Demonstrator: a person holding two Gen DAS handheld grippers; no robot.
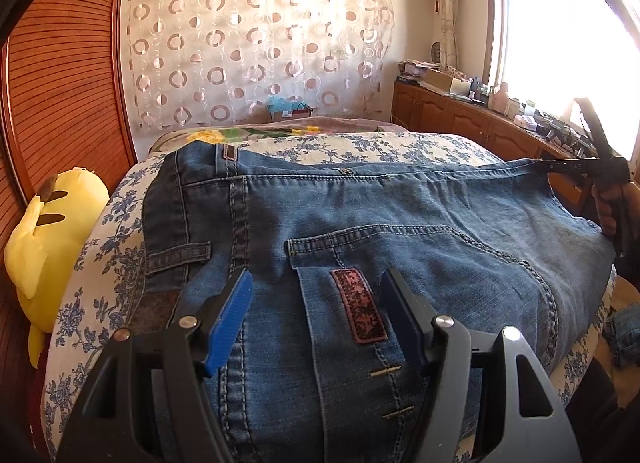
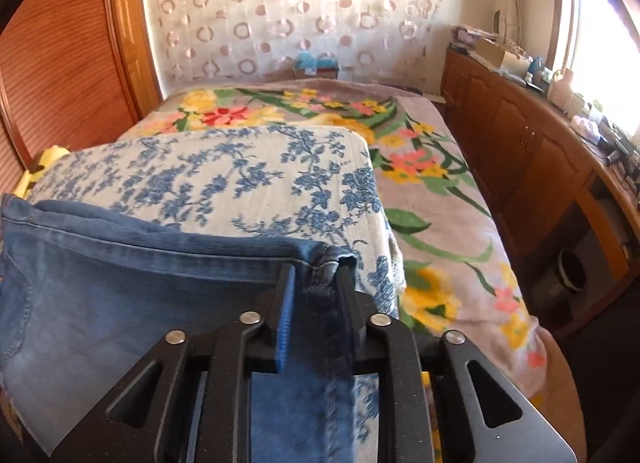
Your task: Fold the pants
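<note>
Blue jeans lie spread across a blue-flowered white pad on the bed, waistband to the left, a red patch on the near pocket. My left gripper is open, its blue pads straddling the pocket area just above the denim. My right gripper is shut on the jeans' seam edge at the far right corner; it also shows in the left wrist view, held by a hand.
A yellow plush toy lies at the bed's left edge by a wooden slatted wall. A flowered blanket covers the bed beyond the pad. Wooden cabinets with clutter run along the right under a bright window.
</note>
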